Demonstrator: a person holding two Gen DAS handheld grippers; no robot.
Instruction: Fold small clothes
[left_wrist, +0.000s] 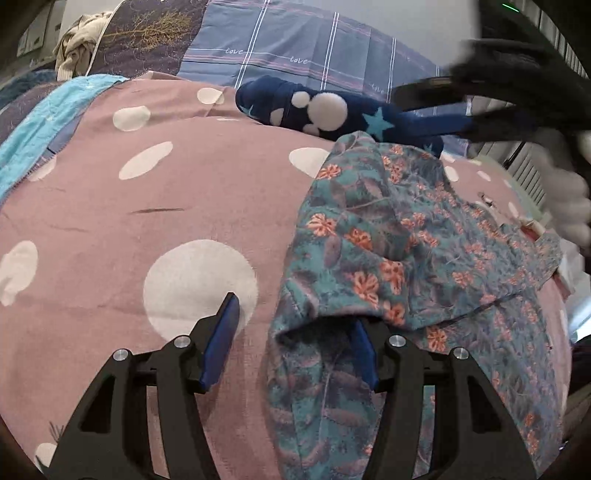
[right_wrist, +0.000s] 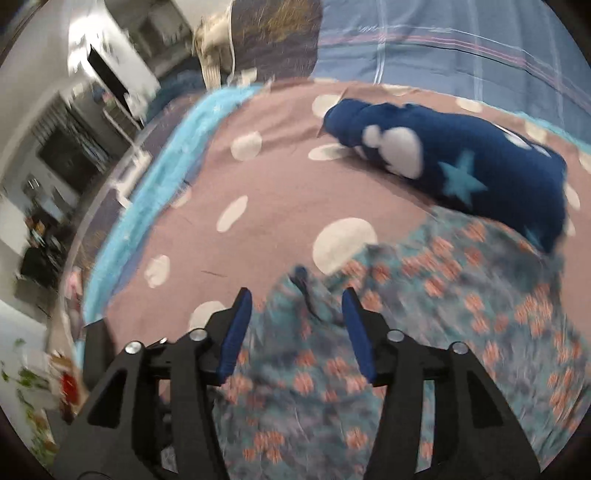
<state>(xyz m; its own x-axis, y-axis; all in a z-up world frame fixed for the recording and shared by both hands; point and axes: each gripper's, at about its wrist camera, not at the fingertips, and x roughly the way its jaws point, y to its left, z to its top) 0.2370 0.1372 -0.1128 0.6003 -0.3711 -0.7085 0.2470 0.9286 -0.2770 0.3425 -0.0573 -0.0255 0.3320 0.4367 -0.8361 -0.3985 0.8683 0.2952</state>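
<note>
On a polka-dot bed (left_wrist: 110, 229), a floral garment (left_wrist: 388, 240) lies spread beside a navy star-print piece (left_wrist: 332, 110). Both claws, left (left_wrist: 295, 325) and right (right_wrist: 297, 306), gape at its edge, apparently ready to pinch and fold.

Left gripper (left_wrist: 293, 325): black plastic linkage arms with triangular cutouts, silver round screw heads at the pivots, blue flat pads on the fingers (left_wrist: 221, 345). Right gripper (right_wrist: 297, 314): same build, black arms, silver screws, blue pads. In the left wrist view, blurred as a dark shape with a white glove-like hand (left_wrist: 565, 199).
</note>
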